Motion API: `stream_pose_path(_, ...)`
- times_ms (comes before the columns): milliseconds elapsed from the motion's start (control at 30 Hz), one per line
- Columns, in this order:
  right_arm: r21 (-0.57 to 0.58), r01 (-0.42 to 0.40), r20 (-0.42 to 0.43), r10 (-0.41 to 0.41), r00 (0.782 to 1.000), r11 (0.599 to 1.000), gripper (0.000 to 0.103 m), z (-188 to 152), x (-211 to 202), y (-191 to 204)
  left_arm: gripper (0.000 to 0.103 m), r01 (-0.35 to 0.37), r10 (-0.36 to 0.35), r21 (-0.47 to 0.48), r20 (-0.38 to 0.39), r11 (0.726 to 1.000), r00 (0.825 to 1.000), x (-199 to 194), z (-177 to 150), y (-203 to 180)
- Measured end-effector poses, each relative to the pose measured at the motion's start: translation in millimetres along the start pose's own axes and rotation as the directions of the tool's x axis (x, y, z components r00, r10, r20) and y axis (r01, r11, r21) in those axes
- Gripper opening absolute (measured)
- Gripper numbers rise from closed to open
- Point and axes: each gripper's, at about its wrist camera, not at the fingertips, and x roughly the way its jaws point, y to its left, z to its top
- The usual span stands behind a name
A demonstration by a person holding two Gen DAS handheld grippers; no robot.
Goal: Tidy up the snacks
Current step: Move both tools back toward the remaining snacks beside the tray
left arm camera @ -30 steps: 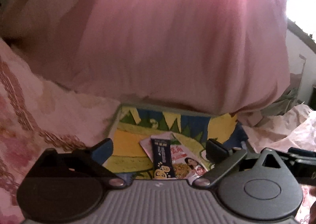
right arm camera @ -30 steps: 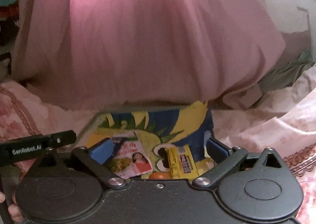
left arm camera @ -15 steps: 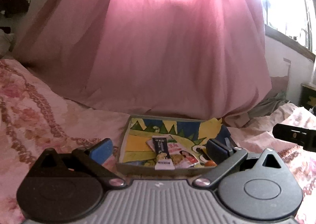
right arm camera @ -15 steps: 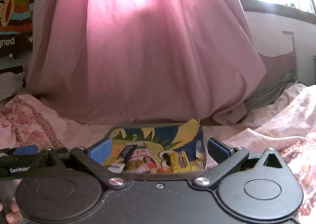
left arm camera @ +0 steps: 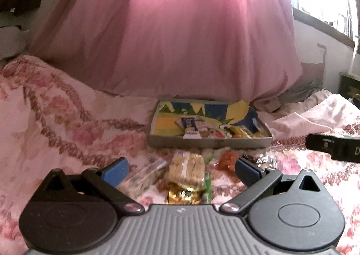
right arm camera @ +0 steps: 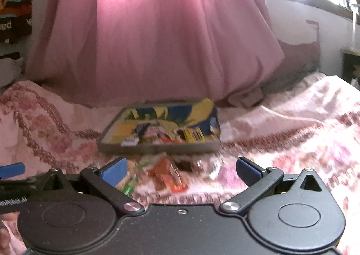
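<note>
Shallow grey cardboard tray with a yellow-and-blue printed lining (left arm camera: 209,141) resting on a pink floral bedspread (left arm camera: 67,120), already holding several packets. Loose snacks lie on the bedspread just in front of the tray: a clear-wrapped tan cracker pack (left arm camera: 185,169), a gold foil packet (left arm camera: 182,194) and an orange wrapper (right arm camera: 167,172). The left hand-held gripper (left arm camera: 181,170) is spread, empty, straddling the cracker pack; the right hand-held gripper (right arm camera: 180,169) is likewise spread and empty. Likely risks: soft bedding yielding under a grasp, slippery film escaping the fingers, and neighbouring packets being pinched together.
</note>
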Motion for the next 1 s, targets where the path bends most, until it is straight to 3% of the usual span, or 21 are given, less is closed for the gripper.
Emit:
stream_pose_path(167,0.000,0.028,-0.061,-0.028,0.998,1.000,0.102,-17.9,-10.7,1.4,0.103,-0.021,0.020,-0.033,-0.027,0.999,0.999,-11.8,-8.6,5.9)
stream_pose_path(333,-0.006,0.041,-0.109,-0.041,0.993,0.999,0.102,-28.0,-14.0,4.4,0.103,-0.043,0.043,-0.001,-0.048,0.999,0.998,-16.7,-14.0,1.8)
stream_pose_path(1000,0.006,0.038,-0.187,-0.036,0.982,0.999,0.102,-36.8,-0.7,7.2,0.103,-0.099,0.107,0.067,-0.127,0.993,0.986,-3.5,-19.2,-6.2)
